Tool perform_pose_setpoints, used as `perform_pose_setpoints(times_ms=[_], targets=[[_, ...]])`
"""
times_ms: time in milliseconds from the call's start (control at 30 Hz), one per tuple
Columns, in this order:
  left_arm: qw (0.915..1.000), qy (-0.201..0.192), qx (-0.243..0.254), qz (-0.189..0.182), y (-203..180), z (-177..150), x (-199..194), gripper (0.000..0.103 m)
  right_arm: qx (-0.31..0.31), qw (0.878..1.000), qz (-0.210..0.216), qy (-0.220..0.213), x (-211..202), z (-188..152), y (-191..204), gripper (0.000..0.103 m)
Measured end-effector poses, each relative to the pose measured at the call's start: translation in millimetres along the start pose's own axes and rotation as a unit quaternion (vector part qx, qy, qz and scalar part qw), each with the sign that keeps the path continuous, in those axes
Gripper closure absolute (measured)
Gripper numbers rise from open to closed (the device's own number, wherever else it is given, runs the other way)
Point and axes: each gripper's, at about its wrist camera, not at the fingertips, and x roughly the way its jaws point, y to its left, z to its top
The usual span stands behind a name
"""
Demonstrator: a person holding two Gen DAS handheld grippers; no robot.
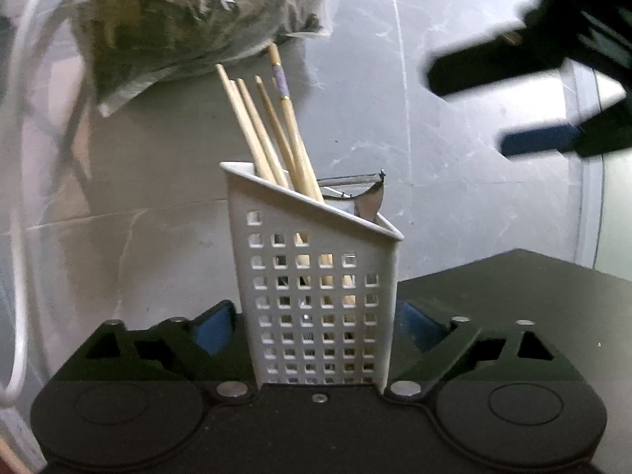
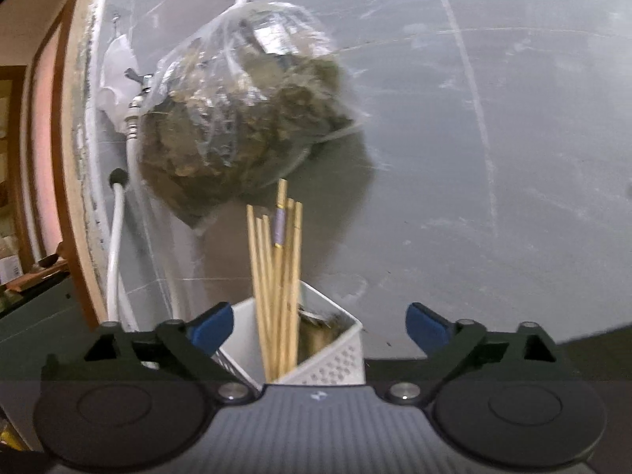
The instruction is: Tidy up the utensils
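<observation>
A white perforated utensil holder (image 1: 316, 296) stands between the fingers of my left gripper (image 1: 316, 326), which is shut on its sides. Several wooden chopsticks (image 1: 272, 134) stand in it, one with a purple band, and a metal peeler (image 1: 361, 187) leans in its right side. In the right wrist view the holder (image 2: 335, 351) and chopsticks (image 2: 278, 276) sit just below and ahead of my right gripper (image 2: 320, 324), which is open and empty above the holder. The right gripper also shows blurred at the upper right of the left wrist view (image 1: 525, 98).
A clear plastic bag of dark dried matter (image 2: 241, 110) hangs on the grey wall above the holder, also seen in the left wrist view (image 1: 189, 19). A white hose and tap (image 2: 118, 237) run down the left. A dark surface (image 1: 513, 288) lies at the lower right.
</observation>
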Motion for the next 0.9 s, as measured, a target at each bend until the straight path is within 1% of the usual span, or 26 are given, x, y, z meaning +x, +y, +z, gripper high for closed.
perform_pose_setpoints(times_ms=[33,100,133,333,467,600,667,767,900], targets=[[1.0000,0.000,-0.004,0.007,-1.9,0.3,-4.6,0.007,0.008,1.000,-0.006,0.004,-7.6,-2.3,-3.2,0.001],[0.9997,0.004,-0.014,0.022,-6.7,2.2,-18.1,0.005,0.020,1.000,-0.013,0.011,-22.4,-5.0,-8.7,0.000],[0.9993,0.005,-0.019,0.033,-9.7,3.6,-26.6,0.001,0.024,0.999,-0.014,0.015,-29.8,-6.1,-11.0,0.000],[0.9941,0.022,-0.049,0.094,-43.9,21.3,-92.0,0.001,0.039,0.997,-0.025,0.064,-87.6,-2.9,-21.9,0.000],[0.9870,0.032,-0.066,0.143,-73.2,34.5,-142.0,0.001,0.027,0.995,-0.027,0.089,-128.8,0.7,-24.5,0.000],[0.9776,0.043,-0.089,0.186,-100.2,44.5,-188.2,0.001,0.030,0.991,-0.037,0.129,-159.5,-2.1,-27.6,0.000],[0.9747,0.050,-0.098,0.194,-111.4,49.2,-207.9,0.001,0.036,0.989,-0.041,0.140,-173.6,-5.1,-30.3,0.000],[0.9737,0.056,-0.097,0.198,-126.9,54.5,-232.9,0.001,0.038,0.986,-0.049,0.156,-192.8,-9.8,-32.6,0.000],[0.9718,0.070,-0.102,0.201,-140.4,58.8,-256.5,0.001,0.038,0.981,-0.059,0.178,-212.1,-14.5,-36.0,0.000]])
